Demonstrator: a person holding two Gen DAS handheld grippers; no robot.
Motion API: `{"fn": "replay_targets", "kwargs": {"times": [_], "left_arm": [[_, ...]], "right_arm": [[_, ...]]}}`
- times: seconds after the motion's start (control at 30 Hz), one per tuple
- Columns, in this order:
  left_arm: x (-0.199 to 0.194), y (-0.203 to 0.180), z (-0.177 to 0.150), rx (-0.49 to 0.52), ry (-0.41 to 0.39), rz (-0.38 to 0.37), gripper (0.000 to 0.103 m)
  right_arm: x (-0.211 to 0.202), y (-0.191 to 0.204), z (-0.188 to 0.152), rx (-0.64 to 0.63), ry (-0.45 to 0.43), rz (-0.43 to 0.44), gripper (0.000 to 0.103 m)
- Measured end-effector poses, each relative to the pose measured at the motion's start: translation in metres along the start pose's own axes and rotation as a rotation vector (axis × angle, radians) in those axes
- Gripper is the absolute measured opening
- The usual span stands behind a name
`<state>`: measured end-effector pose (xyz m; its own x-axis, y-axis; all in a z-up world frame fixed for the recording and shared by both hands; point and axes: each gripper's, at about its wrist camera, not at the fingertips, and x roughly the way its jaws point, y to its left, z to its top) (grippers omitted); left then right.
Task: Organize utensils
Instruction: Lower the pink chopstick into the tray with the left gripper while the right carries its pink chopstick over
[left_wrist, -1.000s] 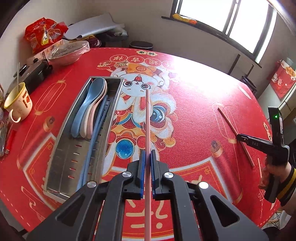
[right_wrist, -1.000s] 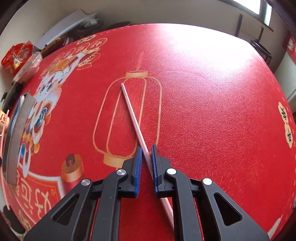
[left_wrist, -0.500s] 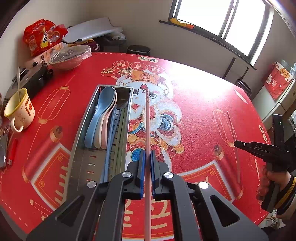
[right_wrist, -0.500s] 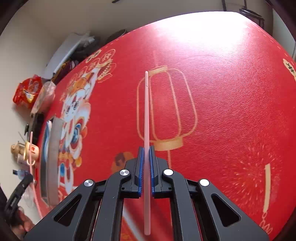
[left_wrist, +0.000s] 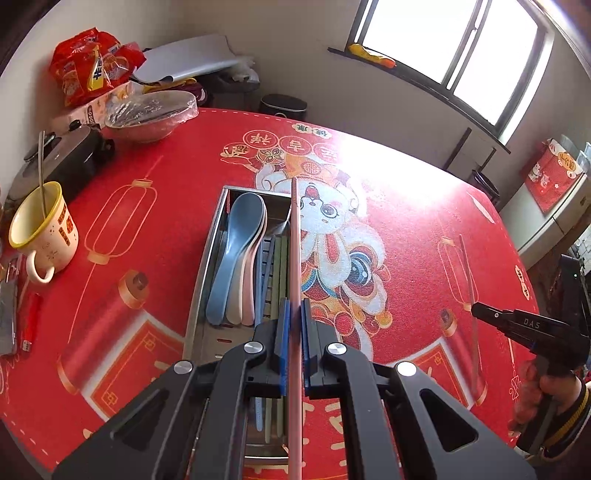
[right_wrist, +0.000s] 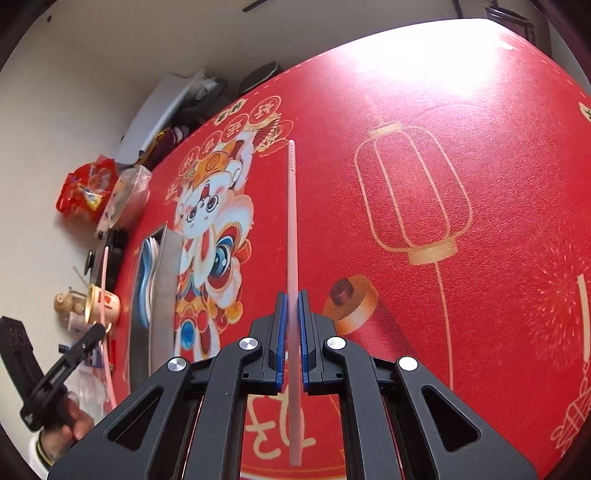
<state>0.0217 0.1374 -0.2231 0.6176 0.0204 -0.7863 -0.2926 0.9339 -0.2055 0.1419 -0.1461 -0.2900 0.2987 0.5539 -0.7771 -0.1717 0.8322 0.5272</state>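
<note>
Left wrist view looks down along the left tongs, whose blue pads are clamped tight on a long pale pink chopstick. That chopstick runs straight ahead from the pads, above the right-hand wall of a long stainless steel tray that lies on the round surface with its red printed cloth. Inside the tray, a blue plastic spoon is stacked with pale pink ones on the left side, and a few blue and green chopsticks lie beside them on the right side. At the left edge of the surface stand a cream enamel mug with a yellow rim, a red lighter, a dark cooker and a bowl covered in clear film. At the far right of this view a hand holds the other tool, its chopstick blurred.

Right wrist view shows the right tongs pinched shut on a second pale pink chopstick, held clear above the red cloth and pointing toward the printed cartoon figure. The tray sits well off to the left in this view, with the left tongs and their chopstick at the lower left edge.
</note>
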Motion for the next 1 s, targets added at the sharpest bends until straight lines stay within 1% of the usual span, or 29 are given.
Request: {"fn": "replay_targets", "kwargs": {"times": [0.23,0.47,0.8,1.0], "left_arm": [[0.036,0.015,0.011,-0.008,0.066,-0.042,0.005],[0.066,0.02,0.006,0.013,0.139,-0.044,0.005],[0.084,0.027,0.0,-0.006,0.197,-0.041,0.005],[0.085,0.026,0.0,-0.003,0.203,-0.049,0.006]], "right_arm": [[-0.014,-0.01,-0.01,0.059,-0.035,-0.062,0.006],[-0.03,-0.025,-0.023,0.126,-0.071,-0.112,0.006],[-0.037,-0.024,-0.029,0.128,-0.076,-0.132,0.006],[-0.035,-0.019,-0.027,0.113,-0.069,-0.131,0.006]]}}
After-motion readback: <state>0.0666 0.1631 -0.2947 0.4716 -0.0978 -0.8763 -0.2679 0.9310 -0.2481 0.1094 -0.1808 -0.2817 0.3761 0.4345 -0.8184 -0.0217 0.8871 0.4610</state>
